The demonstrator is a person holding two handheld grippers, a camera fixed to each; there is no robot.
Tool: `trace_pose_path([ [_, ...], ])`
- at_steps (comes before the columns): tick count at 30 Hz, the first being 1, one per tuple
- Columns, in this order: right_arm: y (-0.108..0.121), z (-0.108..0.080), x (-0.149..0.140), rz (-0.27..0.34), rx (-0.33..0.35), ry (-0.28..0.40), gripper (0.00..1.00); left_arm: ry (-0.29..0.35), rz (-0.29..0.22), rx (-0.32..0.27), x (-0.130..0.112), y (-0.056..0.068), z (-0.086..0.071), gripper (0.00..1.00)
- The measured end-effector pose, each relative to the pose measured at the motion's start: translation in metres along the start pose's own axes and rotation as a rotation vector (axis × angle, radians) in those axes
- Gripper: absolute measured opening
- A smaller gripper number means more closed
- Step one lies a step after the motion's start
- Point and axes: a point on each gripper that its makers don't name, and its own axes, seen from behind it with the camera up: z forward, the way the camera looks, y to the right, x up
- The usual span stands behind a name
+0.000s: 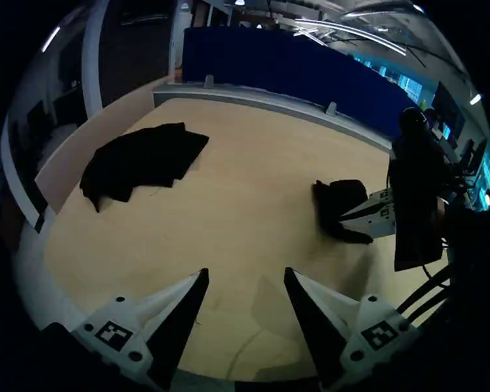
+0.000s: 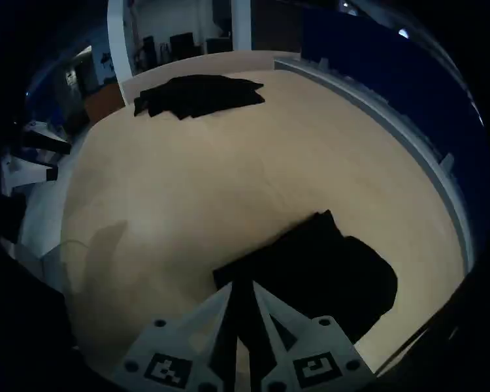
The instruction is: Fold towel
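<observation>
In the left gripper view, a loose pile of dark cloth (image 1: 144, 160) lay at the far left of the pale wooden table (image 1: 245, 196), near its edge and well apart from everything else. Low in the middle of that view, the left gripper (image 1: 245, 271) hovered over bare tabletop with its two fingers spread wide and nothing between them. Behind the table ran a blue partition (image 1: 277, 62). Further right, the towel (image 1: 340, 196), small and black, lay bunched on the table, and the right gripper (image 1: 344, 221) reached into it from the right side. A person (image 1: 416, 189) in dark clothing stood just beyond, at the table's right edge. In the right gripper view, the dark pile sat at the far end of the table, top left of centre. The towel lay directly ahead and slightly right of the fingers, partly folded, with a straight near edge. The right gripper's fingers were drawn almost together, and a thin strip of the towel's near edge was pinched between them.
</observation>
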Motion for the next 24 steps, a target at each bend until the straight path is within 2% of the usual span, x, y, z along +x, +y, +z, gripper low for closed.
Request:
trace_pose_path([
  [5, 0.001, -0.003, 0.003, 0.001, -0.004, 0.017, 0.12, 0.0, 0.008, -0.005, 0.002, 0.001, 0.002, 0.85],
  [8, 0.0, -0.007, 0.006, 0.004, -0.005, 0.031, 0.22, 0.001, 0.012, -0.009, 0.003, 0.002, 0.002, 0.85],
  [11, -0.001, -0.012, 0.009, 0.005, -0.01, 0.05, 0.37, 0.001, 0.015, -0.01, 0.003, 0.003, 0.003, 0.85],
  [14, 0.0, -0.02, 0.008, 0.006, -0.023, 0.064, 0.45, 0.0, 0.016, -0.011, 0.003, 0.004, 0.004, 0.85],
  [19, 0.005, -0.034, -0.002, 0.022, -0.054, 0.076, 0.7, 0.001, 0.019, -0.012, 0.004, 0.006, 0.003, 0.85],
  [24, 0.012, -0.048, -0.024, 0.067, -0.092, 0.069, 0.8, 0.002, 0.02, -0.014, 0.005, 0.008, 0.001, 0.85],
])
